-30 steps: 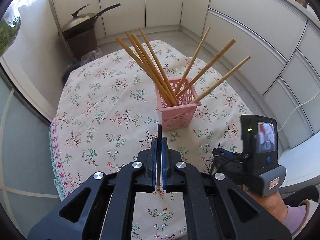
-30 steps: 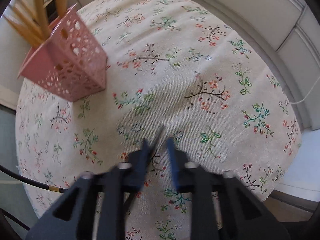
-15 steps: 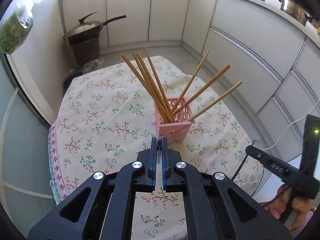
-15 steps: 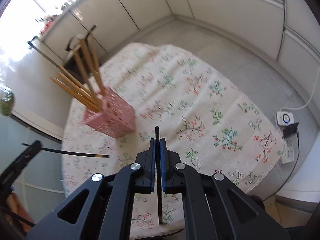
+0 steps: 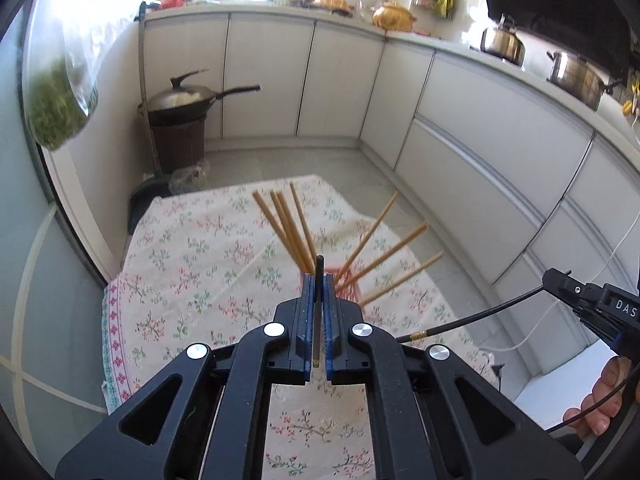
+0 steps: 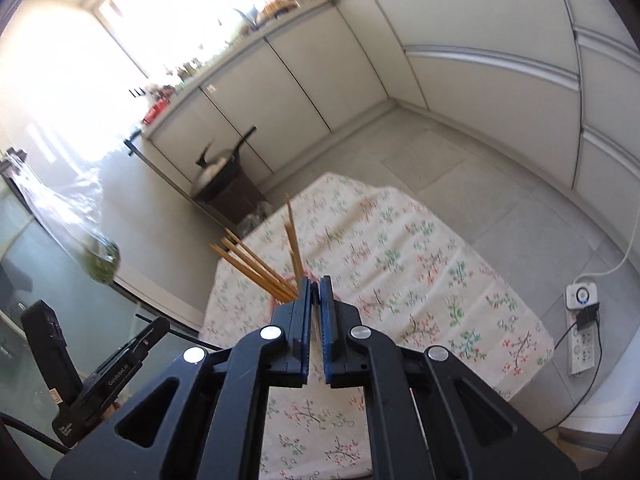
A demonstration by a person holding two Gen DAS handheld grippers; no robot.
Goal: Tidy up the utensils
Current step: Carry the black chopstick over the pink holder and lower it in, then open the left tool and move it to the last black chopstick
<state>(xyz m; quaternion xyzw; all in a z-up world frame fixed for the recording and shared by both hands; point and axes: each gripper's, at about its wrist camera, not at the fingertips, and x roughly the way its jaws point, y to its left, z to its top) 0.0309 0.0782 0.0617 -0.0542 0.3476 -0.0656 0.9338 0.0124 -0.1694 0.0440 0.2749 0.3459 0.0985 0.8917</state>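
Both grippers above table, each clamped on a dark chopstick.
Left gripper grips a dark chopstick; right gripper likewise clenched on one. Wooden chopsticks stand in pink basket on floral tablecloth.

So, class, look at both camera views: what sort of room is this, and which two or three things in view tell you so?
Most likely a home kitchen. White cabinets run under a countertop holding a kettle and a steel pot, a lidded wok sits on a stand, and wooden chopsticks stand in a holder on the floral-clothed table.
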